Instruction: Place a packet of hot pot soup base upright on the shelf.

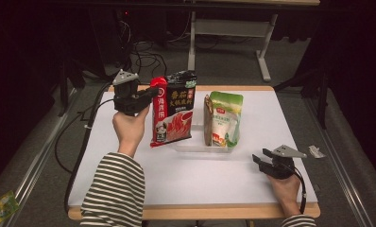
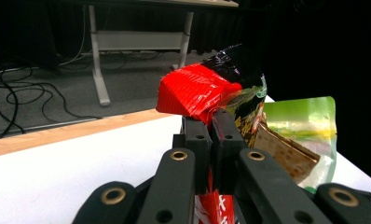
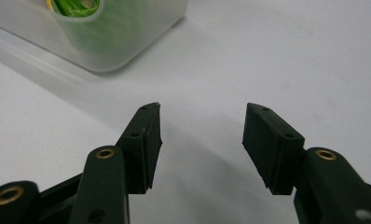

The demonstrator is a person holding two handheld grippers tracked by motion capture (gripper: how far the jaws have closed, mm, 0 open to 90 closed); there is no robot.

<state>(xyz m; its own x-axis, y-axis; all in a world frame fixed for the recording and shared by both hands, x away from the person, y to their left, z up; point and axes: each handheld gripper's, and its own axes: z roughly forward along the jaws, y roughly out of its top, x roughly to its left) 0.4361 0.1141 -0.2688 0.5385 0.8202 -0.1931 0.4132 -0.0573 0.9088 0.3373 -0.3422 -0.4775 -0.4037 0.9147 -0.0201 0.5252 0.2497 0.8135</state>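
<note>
left tongs (image 2: 211,122) clamp the red-black pouch (image 1: 173,109), its lower edge seemingly hidden.

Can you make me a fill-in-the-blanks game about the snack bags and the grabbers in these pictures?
1. The left gripper is shut on the ____ and black pouch.
2. The green pouch stands in a clear ____.
3. The right gripper has its jaws ____, with nothing between them.

Missing words: red; tub; open

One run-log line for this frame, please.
left gripper: shut on red pouch, held upright at clear bin | right gripper: open, resting on table | green pouch: in bin
</note>
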